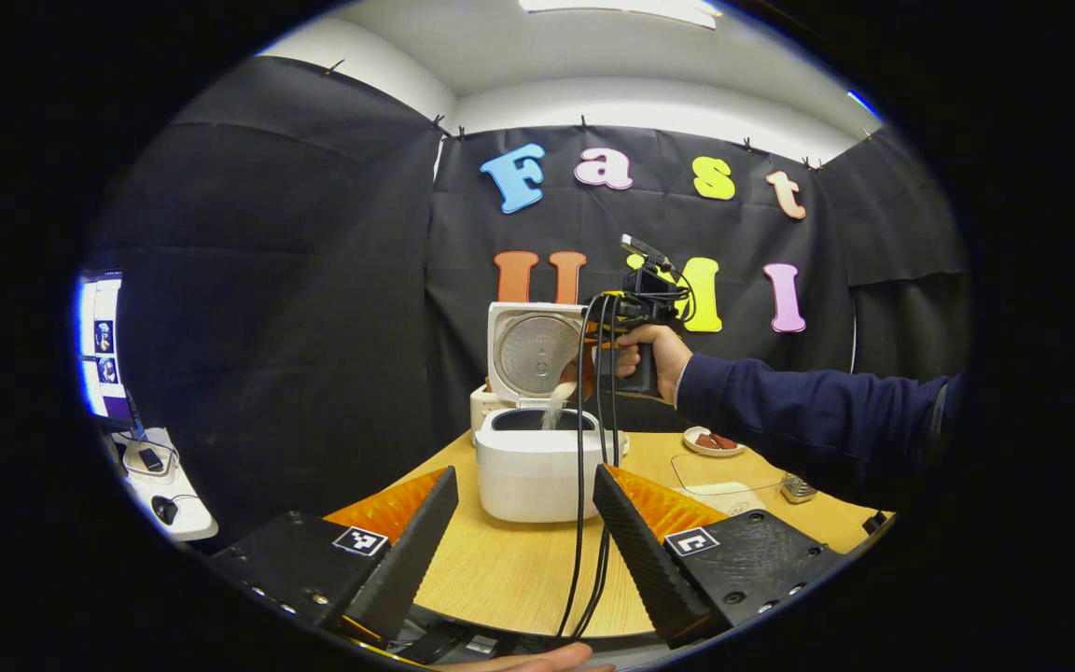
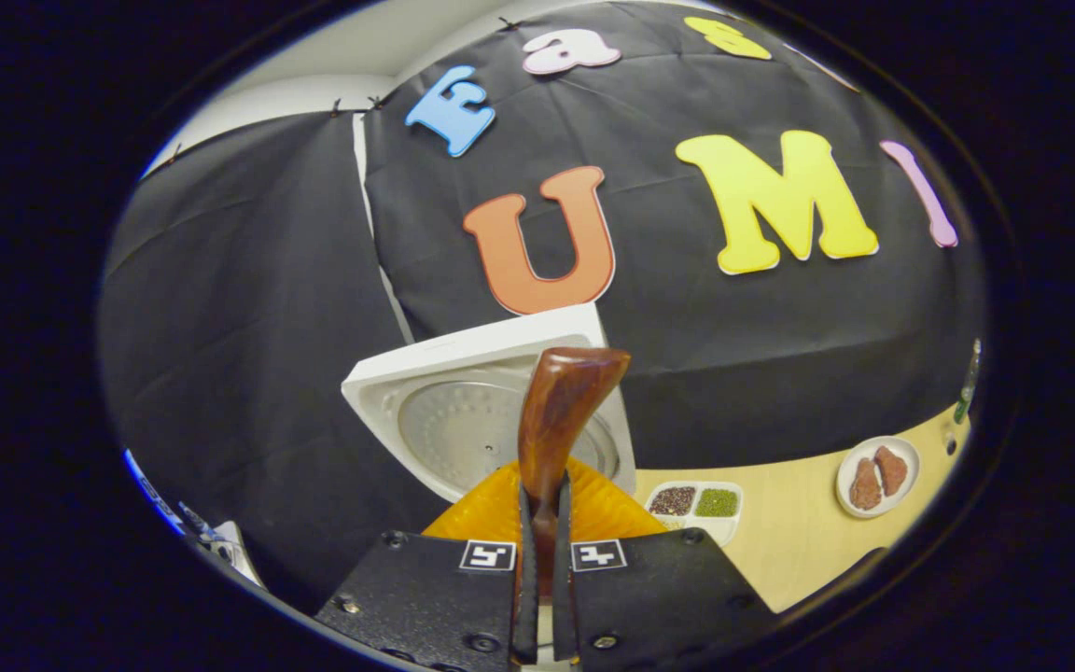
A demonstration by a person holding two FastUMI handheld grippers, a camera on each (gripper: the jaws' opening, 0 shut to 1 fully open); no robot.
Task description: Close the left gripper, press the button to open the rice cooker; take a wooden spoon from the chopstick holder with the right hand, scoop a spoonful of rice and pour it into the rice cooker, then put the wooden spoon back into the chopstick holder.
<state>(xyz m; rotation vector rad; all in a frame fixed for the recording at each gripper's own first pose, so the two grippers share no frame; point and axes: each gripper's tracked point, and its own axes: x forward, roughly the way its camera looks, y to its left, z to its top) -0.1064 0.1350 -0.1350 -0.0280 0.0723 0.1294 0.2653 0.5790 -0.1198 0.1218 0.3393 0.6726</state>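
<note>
The white rice cooker (image 1: 528, 476) stands on the wooden table with its lid (image 1: 533, 350) raised upright. A thin stream of rice (image 1: 556, 406) falls into its pot. Just above the pot, a hand holds my right gripper (image 1: 593, 369). In the right gripper view that gripper (image 2: 545, 495) is shut on the handle of the wooden spoon (image 2: 561, 401), which sticks up in front of the lid (image 2: 463, 420); the spoon's bowl is hidden. My left gripper (image 1: 523, 476) hangs open in front of the cooker, nothing between its fingers.
Black cables (image 1: 584, 485) hang from the right gripper across the cooker's front. A small plate of reddish-brown pieces (image 1: 712, 441) (image 2: 876, 476) and a divided dish of beans (image 2: 696, 504) lie right of the cooker. A dark sleeve (image 1: 808, 411) reaches in from the right.
</note>
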